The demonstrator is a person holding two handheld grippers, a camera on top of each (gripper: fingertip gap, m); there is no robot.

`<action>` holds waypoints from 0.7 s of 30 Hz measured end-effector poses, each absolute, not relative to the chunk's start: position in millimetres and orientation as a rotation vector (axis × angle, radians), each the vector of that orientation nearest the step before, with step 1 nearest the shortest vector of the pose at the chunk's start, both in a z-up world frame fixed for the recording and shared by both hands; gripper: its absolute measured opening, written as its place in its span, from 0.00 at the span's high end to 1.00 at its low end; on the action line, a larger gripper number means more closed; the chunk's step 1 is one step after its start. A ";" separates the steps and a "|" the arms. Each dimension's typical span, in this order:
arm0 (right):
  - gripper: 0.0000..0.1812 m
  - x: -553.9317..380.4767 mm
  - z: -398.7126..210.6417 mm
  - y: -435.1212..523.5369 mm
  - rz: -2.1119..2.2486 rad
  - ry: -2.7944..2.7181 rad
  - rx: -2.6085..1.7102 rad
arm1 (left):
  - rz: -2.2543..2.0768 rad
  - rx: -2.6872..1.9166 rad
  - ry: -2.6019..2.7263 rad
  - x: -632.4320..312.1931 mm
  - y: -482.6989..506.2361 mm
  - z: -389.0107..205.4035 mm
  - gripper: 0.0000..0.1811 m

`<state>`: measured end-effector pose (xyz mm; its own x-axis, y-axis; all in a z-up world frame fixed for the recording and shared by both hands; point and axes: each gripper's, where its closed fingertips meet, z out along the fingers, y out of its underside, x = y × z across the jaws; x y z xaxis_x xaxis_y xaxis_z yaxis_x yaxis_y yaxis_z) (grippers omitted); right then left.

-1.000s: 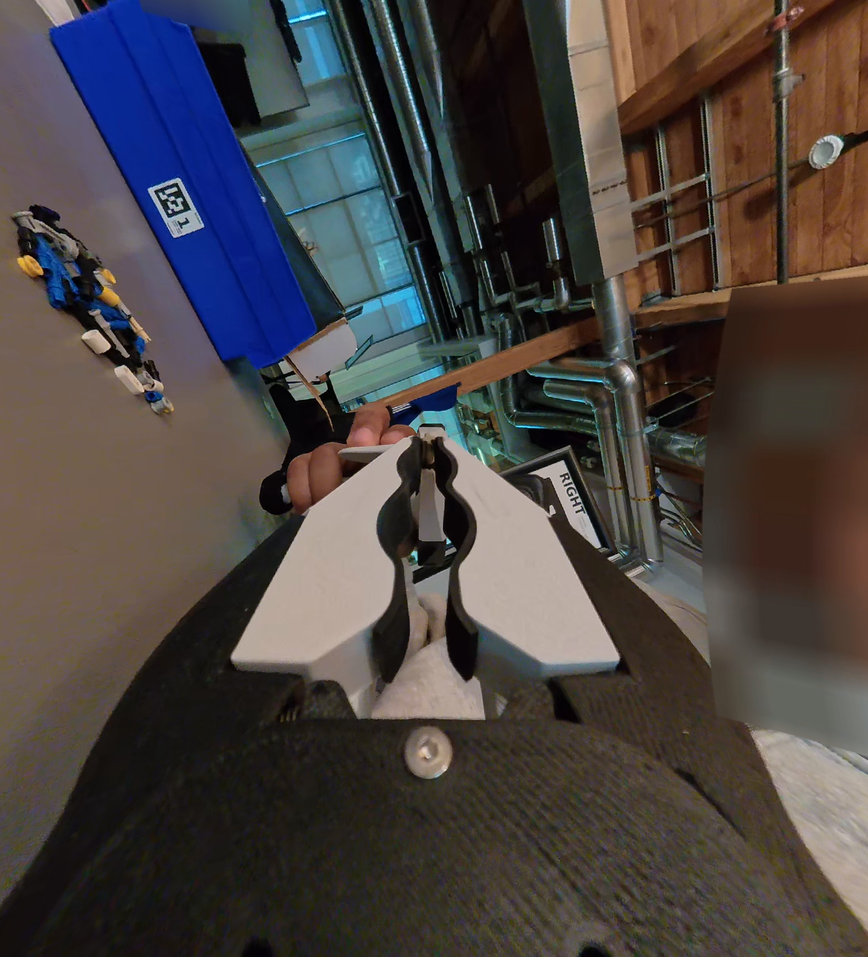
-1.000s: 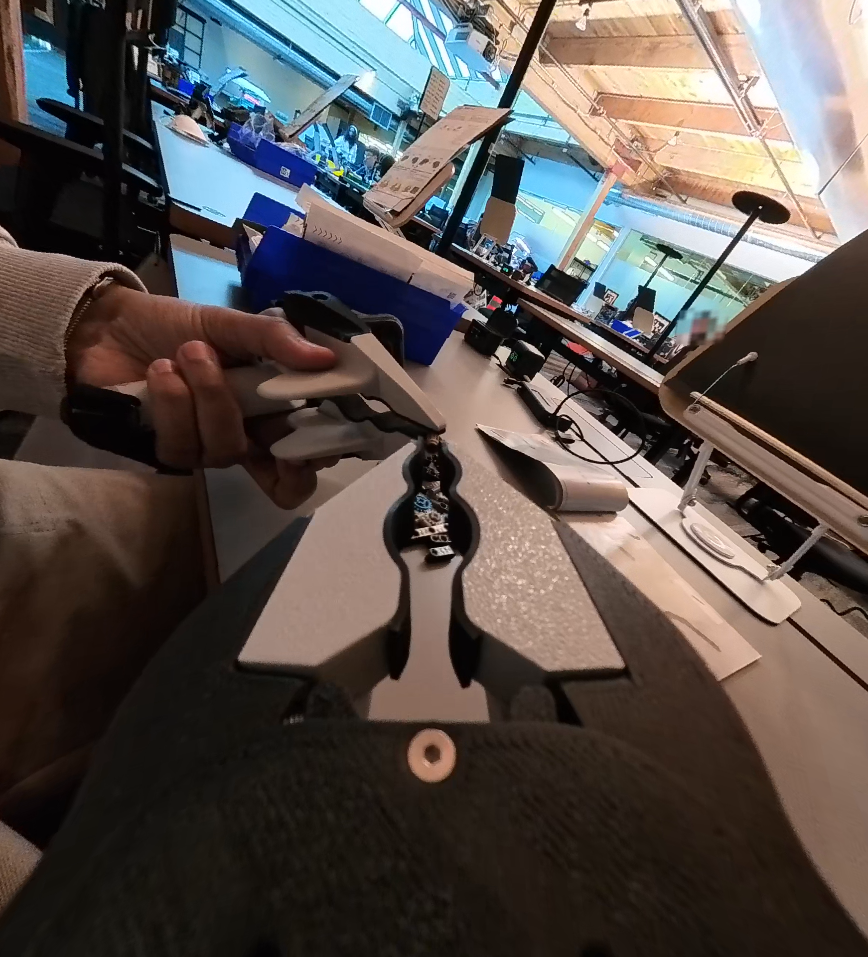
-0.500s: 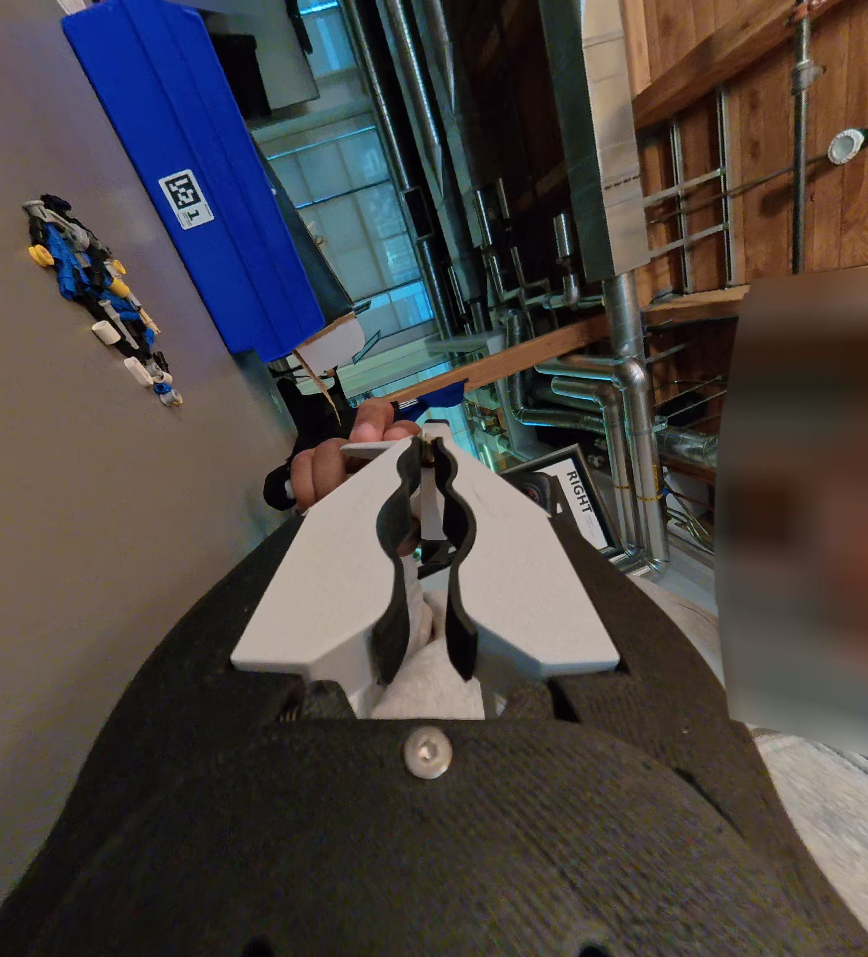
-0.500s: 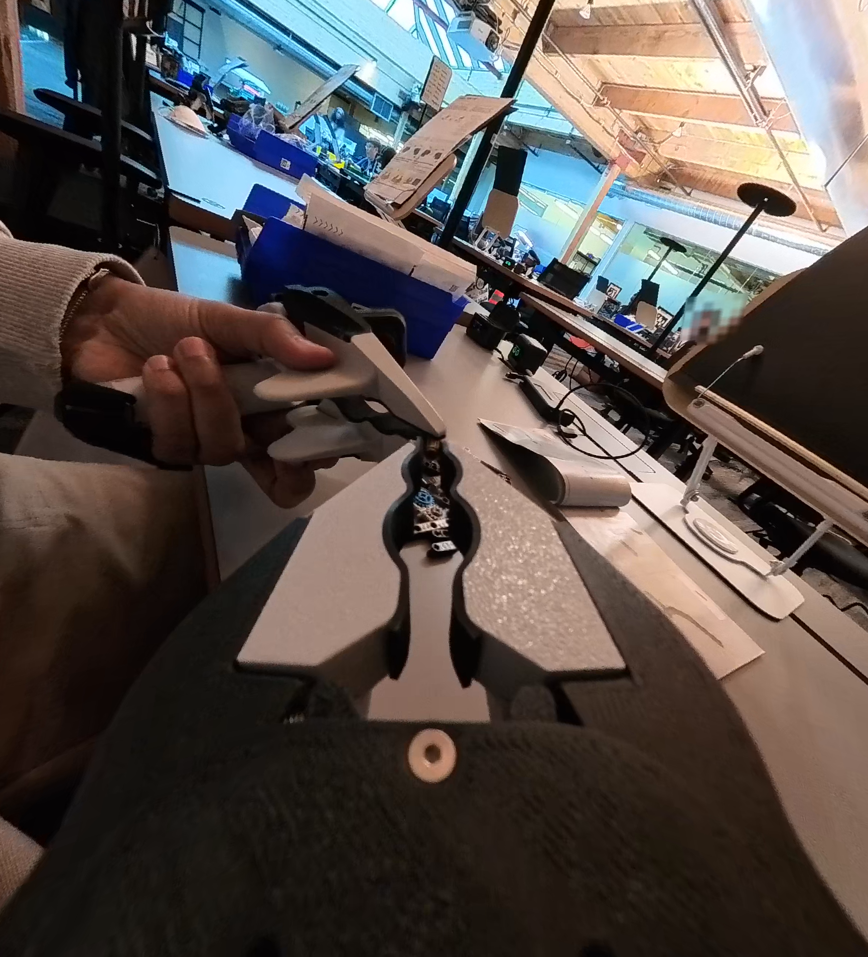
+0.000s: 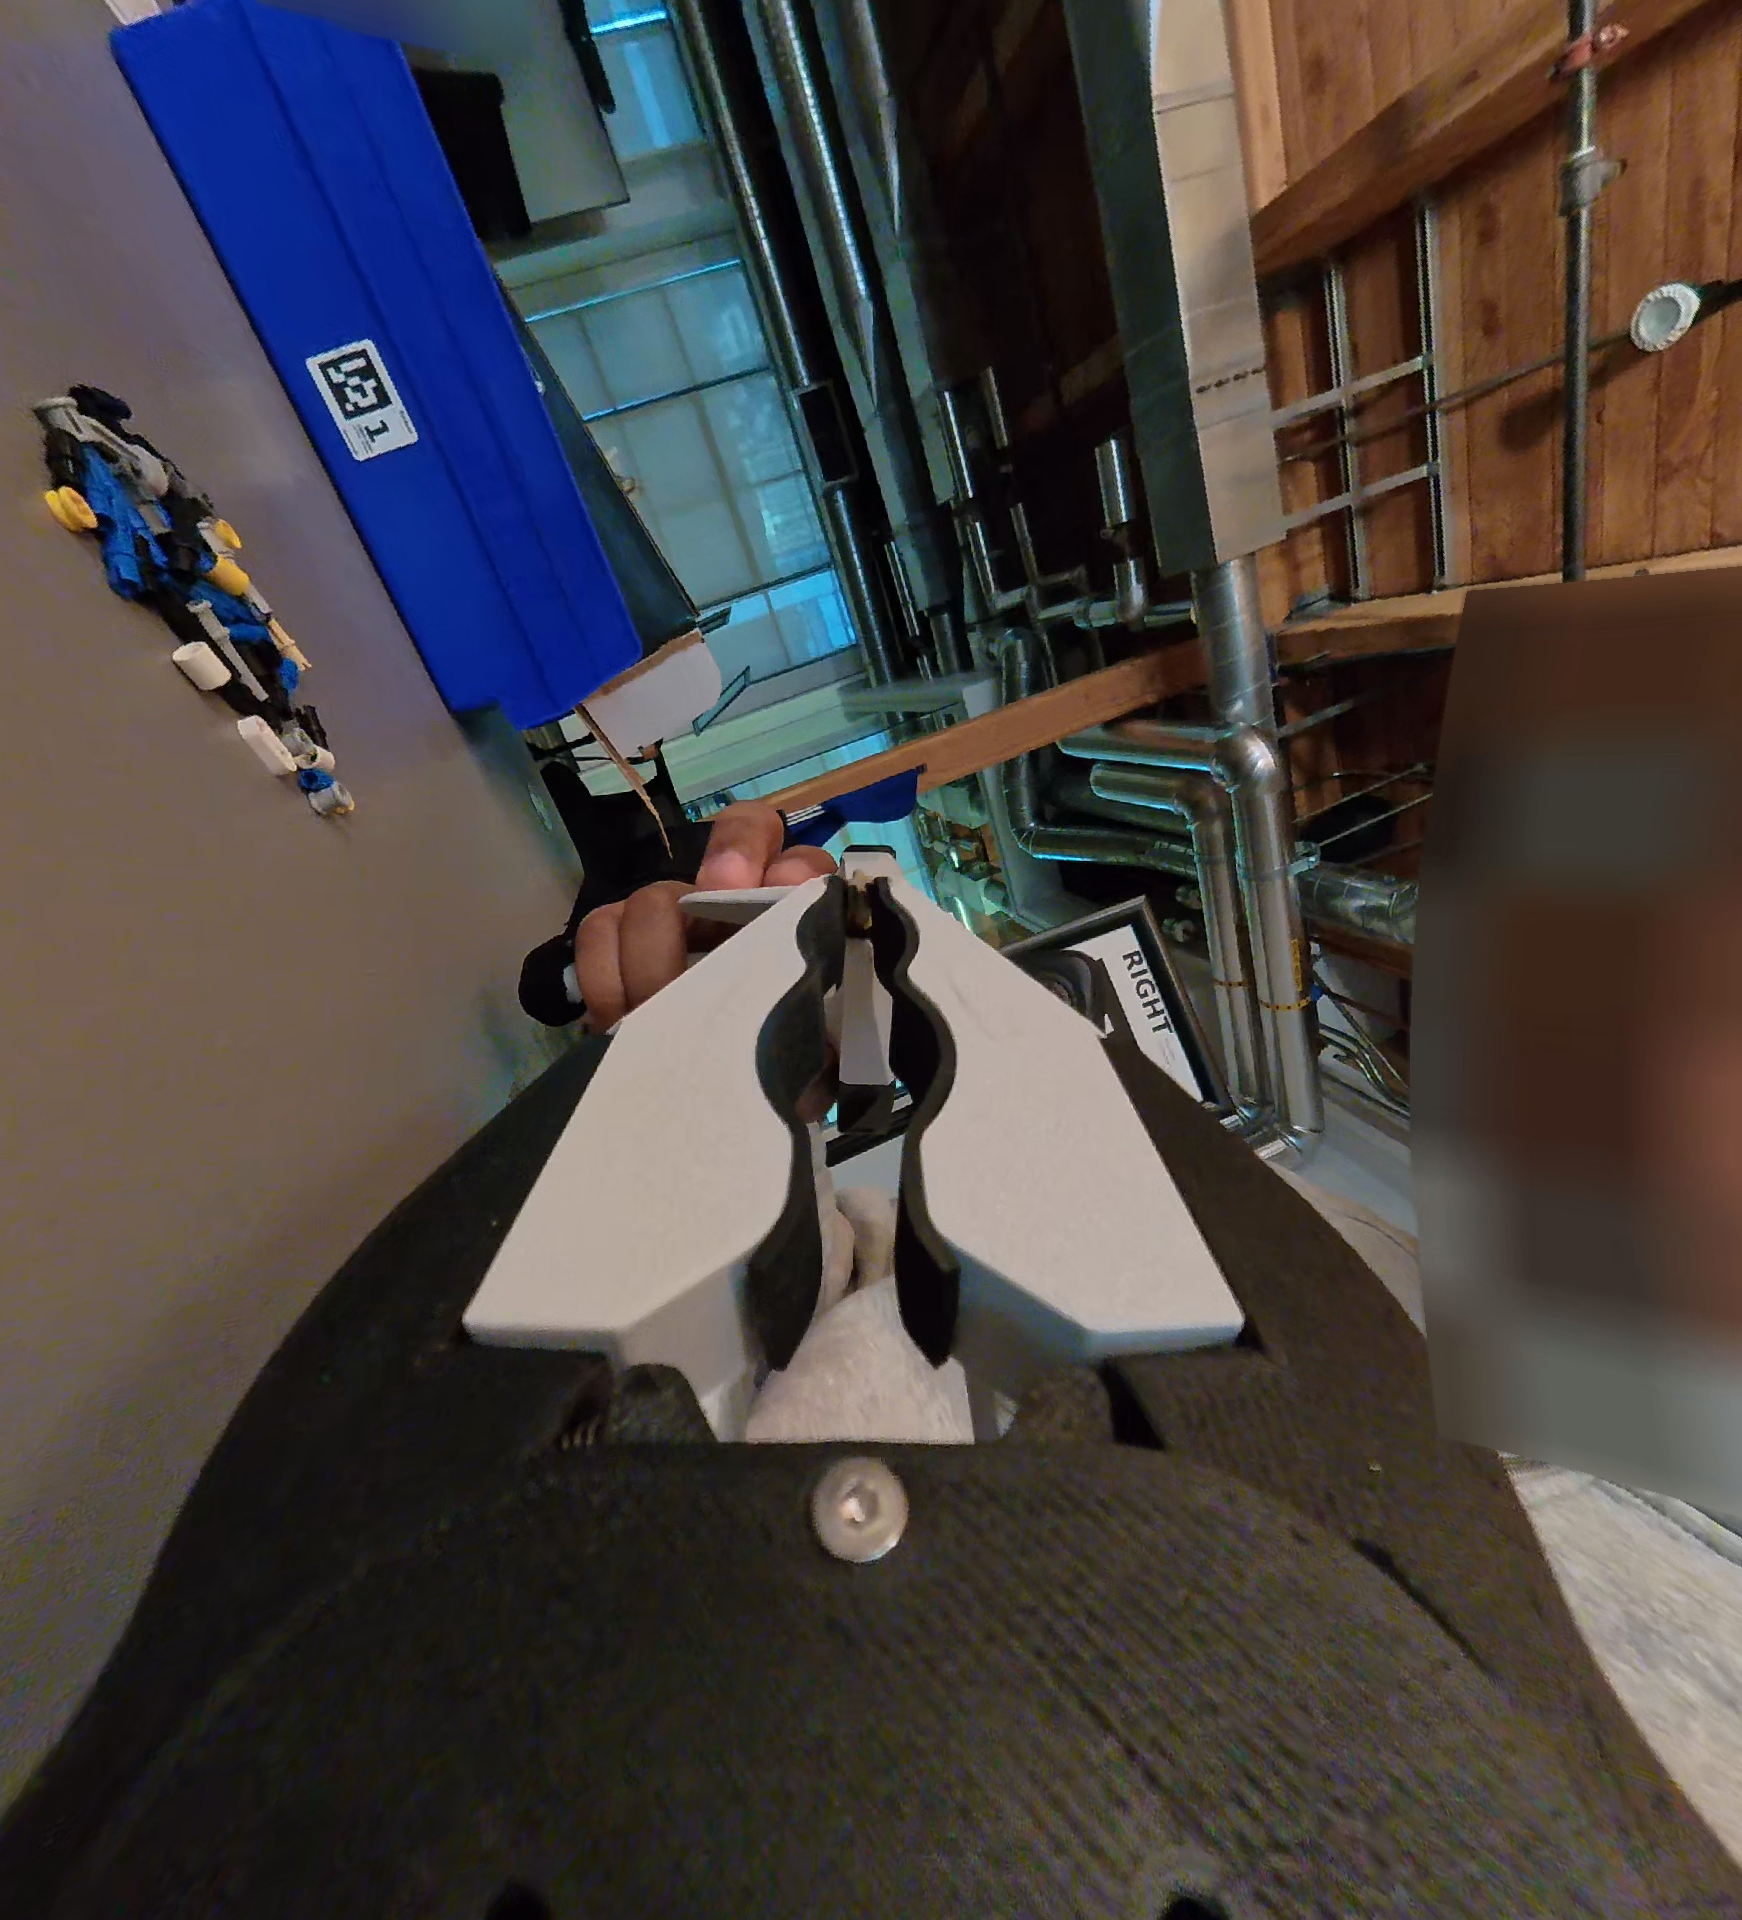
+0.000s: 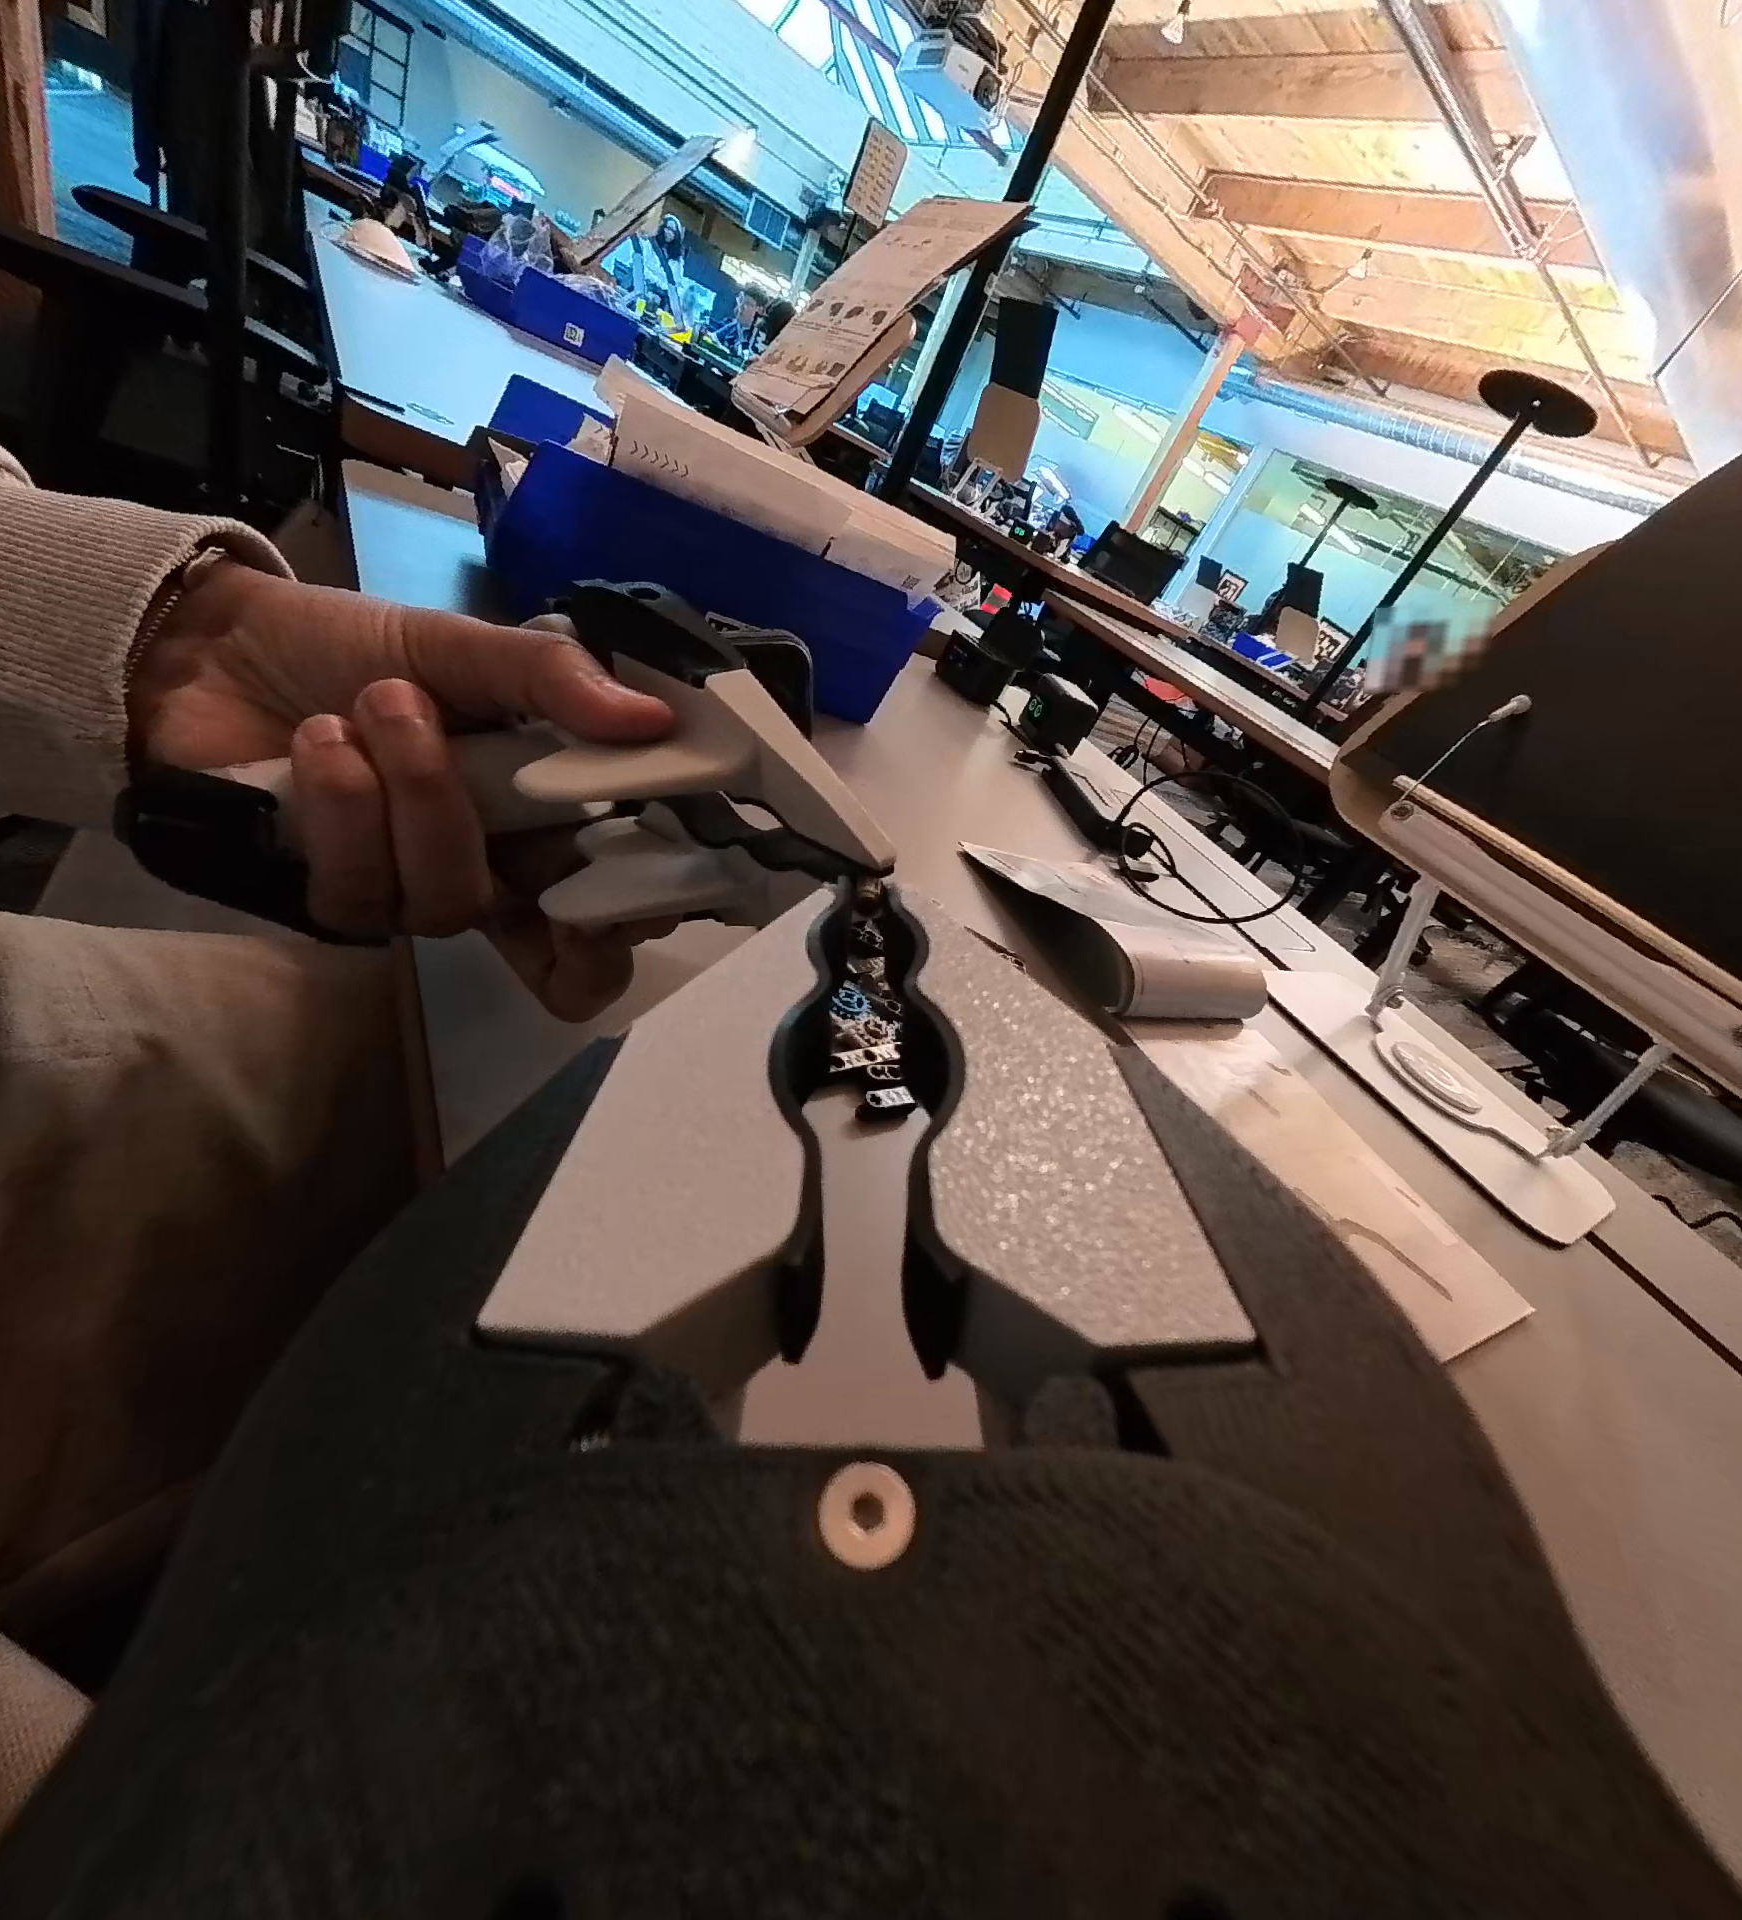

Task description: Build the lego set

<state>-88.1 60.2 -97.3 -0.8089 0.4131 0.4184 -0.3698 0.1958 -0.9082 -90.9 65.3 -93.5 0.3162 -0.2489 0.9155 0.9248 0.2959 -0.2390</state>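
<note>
Both grippers are held up in the air over the grey table (image 5: pixel 119 1039), tip to tip. My left gripper (image 5: pixel 861 891) is shut, with a tiny yellowish lego piece (image 5: pixel 859 906) pinched at its tips. My right gripper (image 6: pixel 867 896) is shut on a small dark lego piece (image 6: pixel 865 889), and its tips touch those of the left gripper (image 6: pixel 851 860), which a hand holds. A pile of loose blue, black, yellow and white lego parts (image 5: pixel 181 592) lies on the table. It also shows through the gap between the right fingers (image 6: pixel 872 1023).
A blue bin (image 5: pixel 379 364) stands behind the lego pile, and it shows with white boxes in the right wrist view (image 6: pixel 701 582). A rolled booklet (image 6: pixel 1116 945), a paper sheet (image 6: pixel 1366 1257) and a tilted board on a white stand (image 6: pixel 1469 1132) are at the right. A sleeve and lap (image 6: pixel 67 1143) fill the left. Both grippers' tips are close together, under 4 cm apart.
Almost nothing has changed. Both grippers stay shut and tip to tip, with only a slight wobble of the views.
</note>
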 end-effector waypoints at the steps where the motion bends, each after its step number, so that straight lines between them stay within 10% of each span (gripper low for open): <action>1: 0.99 -88.3 -97.5 59.8 1.674 -1.877 -0.040 | -0.940 -0.932 -0.905 -91.0 65.4 -93.7 0.99; 21: 0.99 -118.5 -88.7 75.5 1.787 -1.913 -0.334 | -0.090 -1.616 -1.089 -129.9 -10.8 -147.7 0.92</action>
